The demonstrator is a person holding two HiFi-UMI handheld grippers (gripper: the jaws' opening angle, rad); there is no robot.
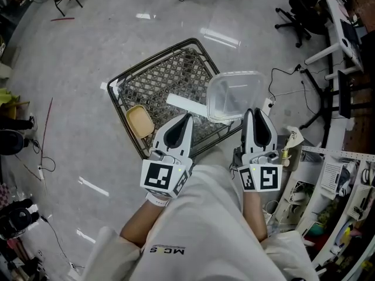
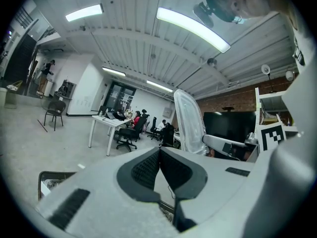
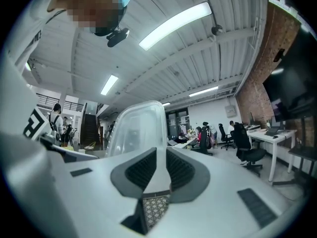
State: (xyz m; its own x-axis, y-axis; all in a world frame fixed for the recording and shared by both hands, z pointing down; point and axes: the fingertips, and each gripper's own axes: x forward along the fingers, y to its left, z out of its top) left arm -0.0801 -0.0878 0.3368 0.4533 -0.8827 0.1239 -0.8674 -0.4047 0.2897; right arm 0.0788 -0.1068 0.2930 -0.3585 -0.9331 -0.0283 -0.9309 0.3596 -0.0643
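My right gripper (image 1: 253, 111) (image 3: 161, 150) is shut on the rim of a clear plastic container (image 1: 234, 95) (image 3: 136, 128), which stands up from its jaw tips. In the head view the container hangs over the near right corner of a dark wire-mesh rack (image 1: 170, 78). My left gripper (image 1: 188, 117) (image 2: 159, 148) is shut with nothing between its pads, over the rack's near edge. A tan square dish (image 1: 140, 122) and a white strip (image 1: 184, 105) lie on the mesh. The left gripper view shows the clear container (image 2: 190, 118) to its right.
The rack stands on a grey polished floor (image 1: 88, 69). Black office chairs (image 1: 299, 10) and white desks (image 1: 337, 34) are at the back right, with cables (image 1: 287, 75) on the floor. A cluttered shelf (image 1: 328, 180) is close on the right. People sit at a far desk (image 2: 106, 120).
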